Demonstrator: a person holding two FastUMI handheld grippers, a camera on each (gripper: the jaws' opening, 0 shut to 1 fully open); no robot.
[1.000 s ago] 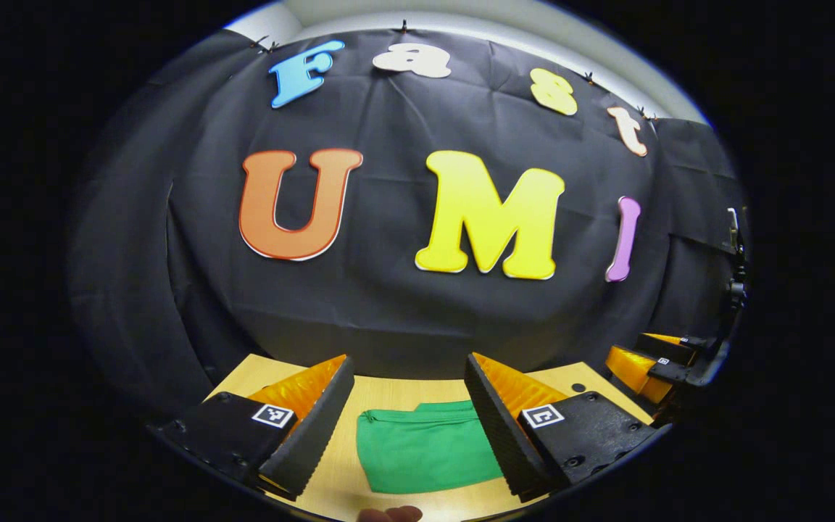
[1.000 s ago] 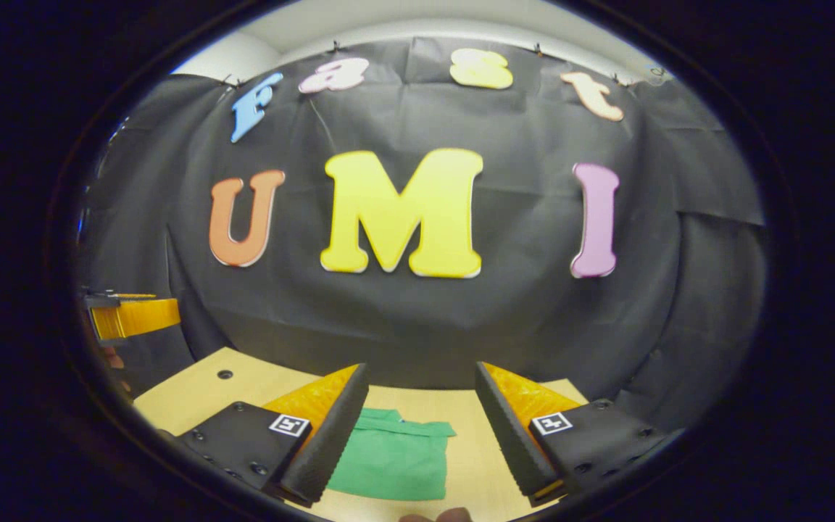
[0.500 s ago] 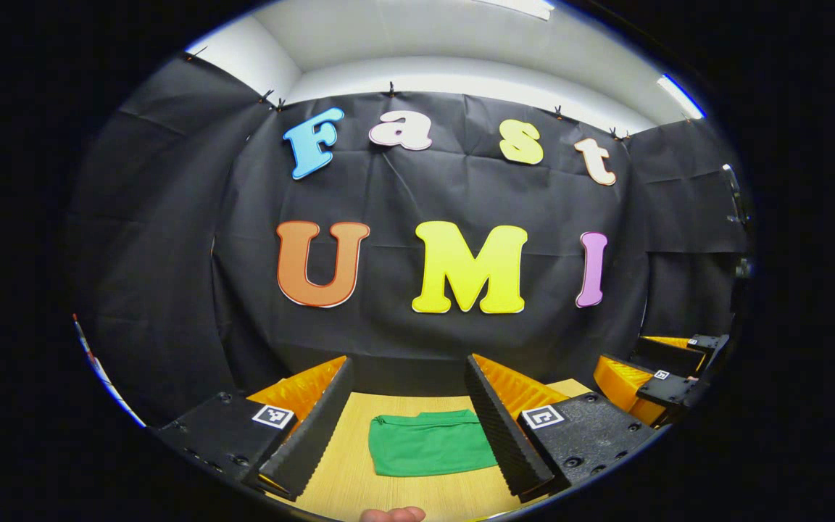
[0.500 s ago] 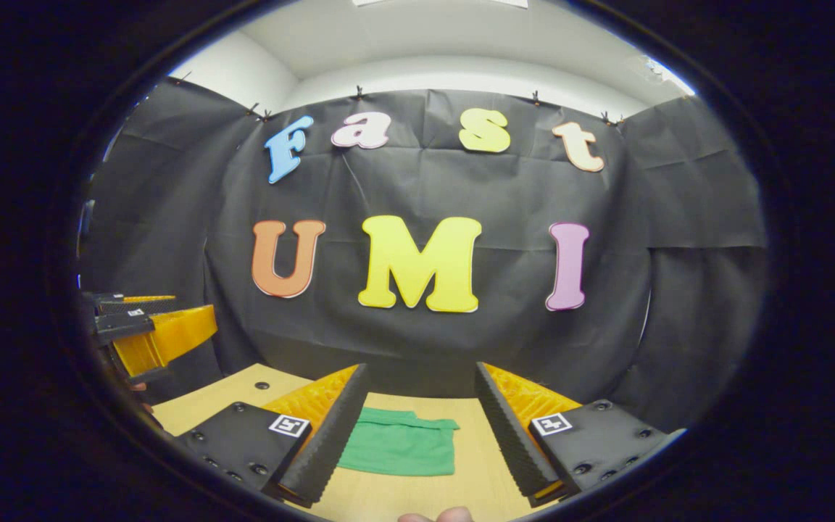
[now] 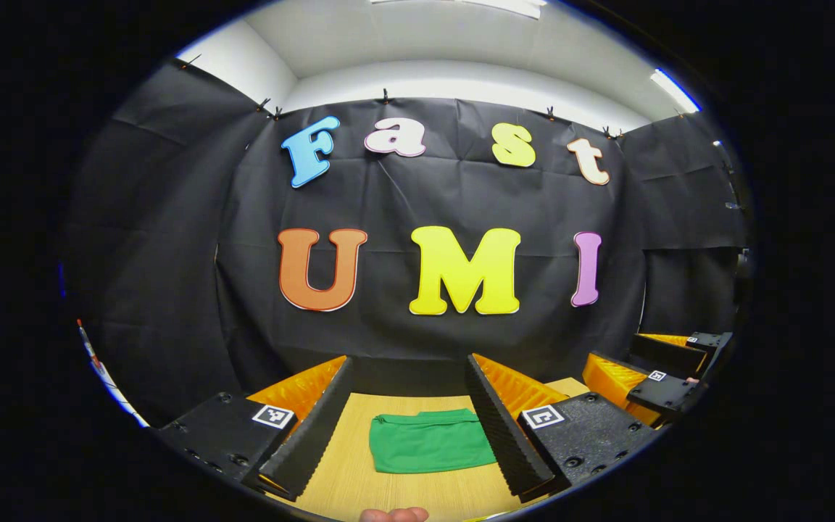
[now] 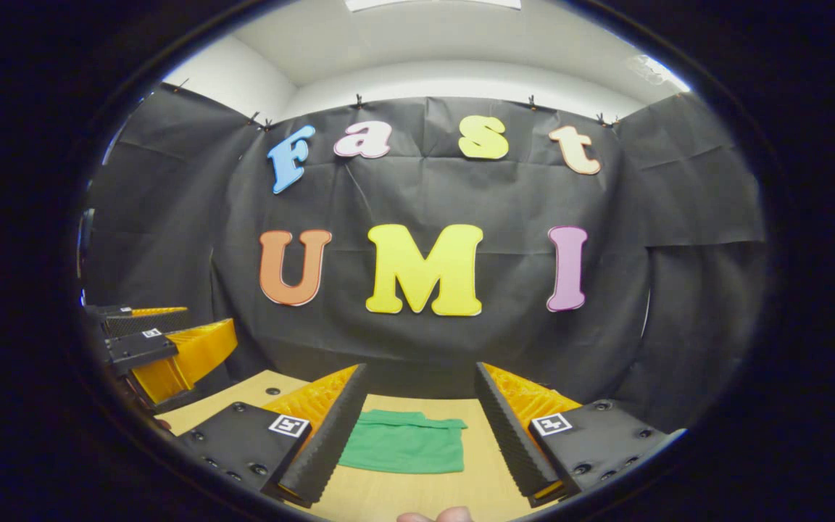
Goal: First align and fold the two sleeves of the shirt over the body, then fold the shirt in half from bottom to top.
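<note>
text: none legible | square coded tags on hand-held gripper fingers, no readable chars

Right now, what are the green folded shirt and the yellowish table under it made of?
The green folded shirt looks like soft, matte knit cloth, maybe cotton: it lies limp with small creases and a stitched hem along its far edge. The light tan table seems to be wood or wood-look laminate: faint grain lines run along its smooth, slightly glossy top. Which of the two, I cannot tell.
</note>
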